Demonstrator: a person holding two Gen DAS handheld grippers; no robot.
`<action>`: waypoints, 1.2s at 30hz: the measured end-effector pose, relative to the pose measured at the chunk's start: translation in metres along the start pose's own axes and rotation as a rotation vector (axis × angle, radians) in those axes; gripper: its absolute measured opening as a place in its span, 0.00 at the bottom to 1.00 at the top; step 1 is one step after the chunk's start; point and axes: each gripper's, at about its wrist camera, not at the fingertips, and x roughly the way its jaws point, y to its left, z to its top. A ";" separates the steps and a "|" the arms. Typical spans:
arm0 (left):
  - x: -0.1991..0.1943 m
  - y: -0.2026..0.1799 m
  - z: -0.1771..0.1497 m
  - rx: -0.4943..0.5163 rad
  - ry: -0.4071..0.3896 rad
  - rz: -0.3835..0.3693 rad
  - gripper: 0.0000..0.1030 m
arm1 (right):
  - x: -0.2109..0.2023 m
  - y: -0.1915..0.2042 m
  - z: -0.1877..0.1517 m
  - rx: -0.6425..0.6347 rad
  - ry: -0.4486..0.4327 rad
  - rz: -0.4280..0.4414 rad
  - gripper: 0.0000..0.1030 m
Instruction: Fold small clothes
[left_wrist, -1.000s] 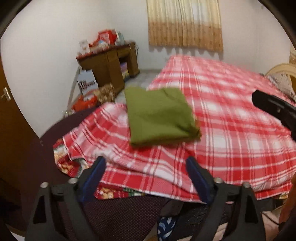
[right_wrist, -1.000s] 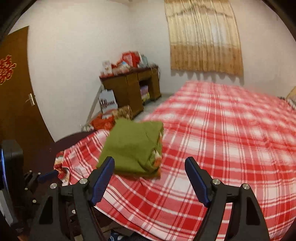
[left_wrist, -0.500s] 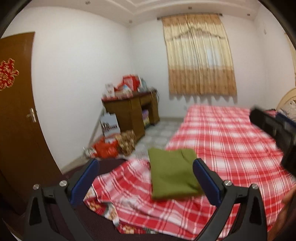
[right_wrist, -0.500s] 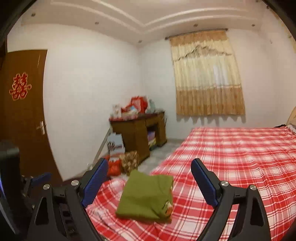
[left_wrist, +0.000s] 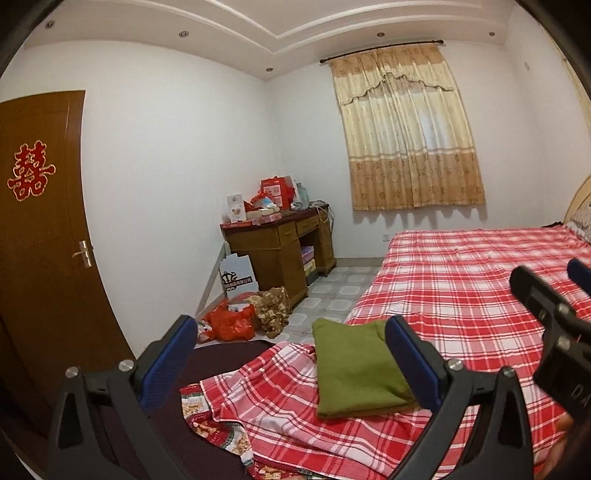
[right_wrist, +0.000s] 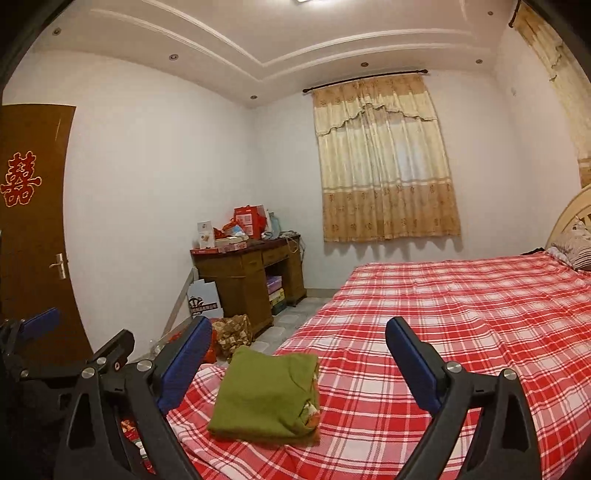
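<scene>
A green garment (left_wrist: 354, 369) lies folded into a neat rectangle on the near corner of the bed's red plaid sheet (left_wrist: 461, 288). In the right wrist view the green garment (right_wrist: 266, 395) shows a bit of orange print at its right edge. My left gripper (left_wrist: 290, 328) hovers open above and short of it, with nothing between its fingers. My right gripper (right_wrist: 299, 326) is also raised clear of the cloth; its jaws are opening and hold nothing. Part of the right gripper's body (left_wrist: 554, 325) shows at the right of the left wrist view.
A wooden desk (left_wrist: 280, 240) piled with boxes stands against the far wall, with a red bag (left_wrist: 229, 321) and a box on the floor beside it. A brown door (left_wrist: 37, 240) is at the left. A pillow (right_wrist: 576, 240) lies at the bed's head.
Both grippers rose and tilted up from the bed, so the green garment now sits lower and smaller in both views. The right gripper's jaws spread wider.
</scene>
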 end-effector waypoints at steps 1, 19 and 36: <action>0.000 -0.001 0.000 0.002 0.003 -0.001 1.00 | 0.000 -0.003 0.001 0.003 -0.003 -0.005 0.93; -0.003 -0.006 -0.001 -0.015 0.031 -0.032 1.00 | 0.013 -0.015 -0.008 0.024 0.049 -0.012 0.93; 0.012 -0.006 -0.006 -0.003 0.084 -0.023 1.00 | 0.016 -0.019 -0.012 0.050 0.062 -0.032 0.93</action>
